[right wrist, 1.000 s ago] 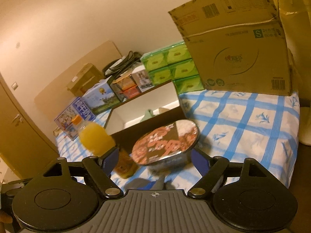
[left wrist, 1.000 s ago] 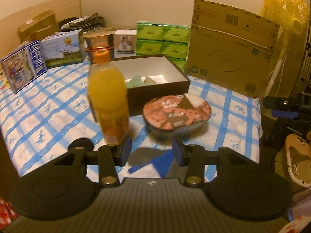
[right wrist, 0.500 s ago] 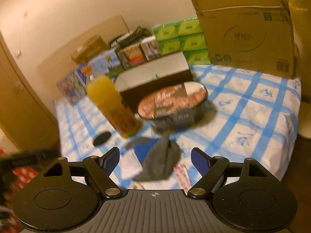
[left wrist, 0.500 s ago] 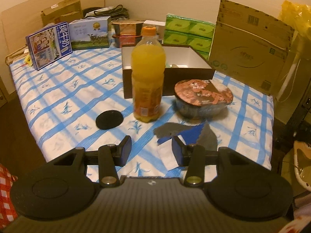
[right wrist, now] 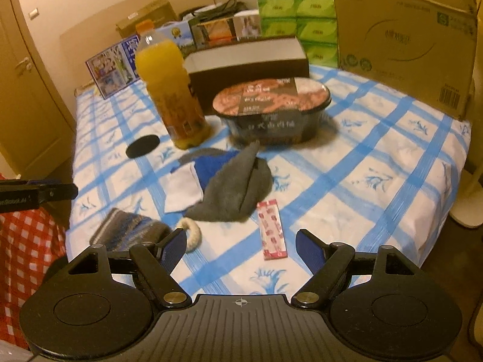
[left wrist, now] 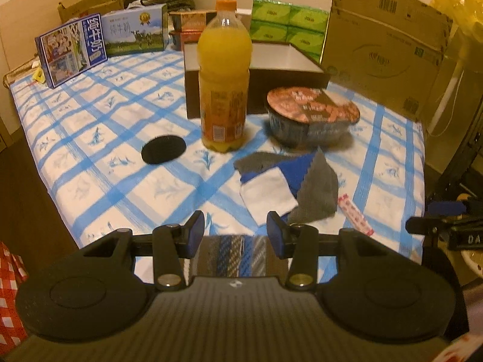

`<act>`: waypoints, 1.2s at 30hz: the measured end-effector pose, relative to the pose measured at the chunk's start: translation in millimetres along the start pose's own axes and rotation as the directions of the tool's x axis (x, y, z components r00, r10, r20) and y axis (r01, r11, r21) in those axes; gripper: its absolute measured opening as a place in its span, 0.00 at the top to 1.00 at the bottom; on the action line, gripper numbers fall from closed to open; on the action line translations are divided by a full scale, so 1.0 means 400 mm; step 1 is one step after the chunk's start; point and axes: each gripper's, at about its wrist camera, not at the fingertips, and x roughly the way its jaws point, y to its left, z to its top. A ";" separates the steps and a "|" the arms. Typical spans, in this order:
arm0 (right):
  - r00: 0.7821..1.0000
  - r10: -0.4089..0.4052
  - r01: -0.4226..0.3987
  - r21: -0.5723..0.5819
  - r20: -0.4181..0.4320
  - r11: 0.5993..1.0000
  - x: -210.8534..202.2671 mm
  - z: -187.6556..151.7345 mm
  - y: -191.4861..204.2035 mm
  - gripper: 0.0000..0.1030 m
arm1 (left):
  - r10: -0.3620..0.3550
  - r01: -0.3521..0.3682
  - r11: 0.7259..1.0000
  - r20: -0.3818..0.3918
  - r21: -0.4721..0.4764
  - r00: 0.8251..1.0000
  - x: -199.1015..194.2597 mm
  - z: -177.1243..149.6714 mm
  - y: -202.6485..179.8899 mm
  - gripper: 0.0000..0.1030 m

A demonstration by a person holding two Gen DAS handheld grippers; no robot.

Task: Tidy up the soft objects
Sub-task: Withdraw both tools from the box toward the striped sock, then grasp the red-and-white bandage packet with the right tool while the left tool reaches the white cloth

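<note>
Soft things lie on the blue-checked bed near its front edge: a grey cloth (right wrist: 235,190) (left wrist: 317,190), a blue cloth (right wrist: 211,166) (left wrist: 297,167), a white folded cloth (right wrist: 182,191) (left wrist: 267,194), a striped knitted piece (right wrist: 128,233) (left wrist: 232,255) and a cream fluffy ring (right wrist: 191,235). My left gripper (left wrist: 235,233) is open, just above the striped piece. My right gripper (right wrist: 240,246) is open and empty, over the bed's front edge. A dark open box (left wrist: 256,72) (right wrist: 247,60) stands behind.
An orange juice bottle (left wrist: 225,75) (right wrist: 170,90) and a noodle bowl (left wrist: 312,117) (right wrist: 271,111) stand before the box. A black disc (left wrist: 163,149) and a red-white sachet (right wrist: 271,229) lie on the bed. Cartons, tissue packs and a large cardboard box (left wrist: 383,45) line the back.
Both grippers have pulled back from the bottle and bowl toward the bed's front edge, bringing the cloths, striped piece and sachet into view. Both stay open.
</note>
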 end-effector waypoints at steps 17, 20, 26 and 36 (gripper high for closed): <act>0.995 -0.047 0.044 -0.034 -0.088 0.998 0.138 -0.030 -0.034 0.31 | -0.014 0.017 0.999 -0.096 0.030 0.995 0.110 -0.061 -0.003 0.59; 0.994 -0.057 0.054 -0.040 -0.092 0.998 0.165 -0.032 -0.038 0.31 | -0.013 0.017 0.999 -0.118 0.028 0.993 0.130 -0.070 -0.004 0.59; 0.992 -0.074 0.067 -0.064 -0.102 0.996 0.212 -0.031 -0.043 0.33 | -0.004 0.006 1.000 -0.127 0.023 0.992 0.156 -0.069 0.002 0.59; 0.990 -0.102 0.094 -0.086 -0.101 0.992 0.286 -0.017 -0.055 0.45 | -0.019 0.024 0.999 -0.135 0.041 0.991 0.209 -0.051 -0.010 0.59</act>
